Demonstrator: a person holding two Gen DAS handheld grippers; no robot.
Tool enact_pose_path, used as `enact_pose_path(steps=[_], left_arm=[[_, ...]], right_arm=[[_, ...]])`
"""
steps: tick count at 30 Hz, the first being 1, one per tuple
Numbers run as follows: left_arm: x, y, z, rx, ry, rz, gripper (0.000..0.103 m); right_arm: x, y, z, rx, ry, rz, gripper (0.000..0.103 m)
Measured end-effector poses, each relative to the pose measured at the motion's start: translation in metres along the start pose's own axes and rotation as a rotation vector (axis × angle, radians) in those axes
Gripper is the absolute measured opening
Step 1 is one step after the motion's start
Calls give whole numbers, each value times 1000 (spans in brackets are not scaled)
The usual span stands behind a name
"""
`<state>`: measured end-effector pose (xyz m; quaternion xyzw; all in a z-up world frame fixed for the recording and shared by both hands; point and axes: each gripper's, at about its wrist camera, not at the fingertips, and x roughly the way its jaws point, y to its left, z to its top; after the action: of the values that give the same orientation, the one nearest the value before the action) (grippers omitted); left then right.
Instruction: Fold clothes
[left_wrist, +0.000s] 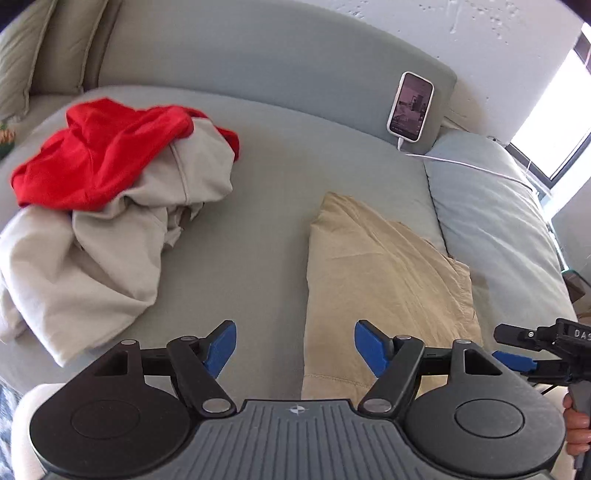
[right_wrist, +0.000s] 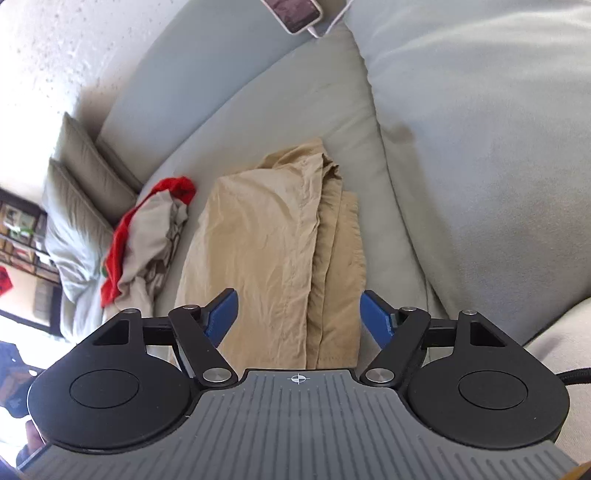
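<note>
On the pale grey-blue sofa seat (left_wrist: 266, 206) in the left wrist view, the left gripper (left_wrist: 295, 345) hangs with its blue-padded jaws spread wide and nothing between them, the folded tan garment (left_wrist: 380, 280) lying just ahead to its right, a crumpled heap of a red garment (left_wrist: 96, 155) and a beige garment (left_wrist: 110, 251) well off to the left, and a phone (left_wrist: 410, 107) on a white cable (left_wrist: 469, 166) propped against the backrest. From the right wrist view, the right gripper (right_wrist: 298, 317) also stands wide open and empty above the near end of the folded tan garment (right_wrist: 258, 251), the red and beige heap beyond it at the left near two grey-green cushions (right_wrist: 81, 177).
</note>
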<state>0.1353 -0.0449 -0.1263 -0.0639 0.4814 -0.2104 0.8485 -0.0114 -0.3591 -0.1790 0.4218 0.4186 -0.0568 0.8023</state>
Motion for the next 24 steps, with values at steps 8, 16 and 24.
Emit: enact_pose_path(steps=[8, 16, 24], left_arm=[[40, -1, 4, -7, 87, -115, 70], [61, -12, 1, 11, 107, -219, 68], [51, -46, -6, 136, 54, -112, 48]], right_arm=[[35, -34, 18, 106, 12, 41, 71], [59, -41, 24, 95, 20, 196, 65], [68, -9, 23, -101, -24, 62, 16]])
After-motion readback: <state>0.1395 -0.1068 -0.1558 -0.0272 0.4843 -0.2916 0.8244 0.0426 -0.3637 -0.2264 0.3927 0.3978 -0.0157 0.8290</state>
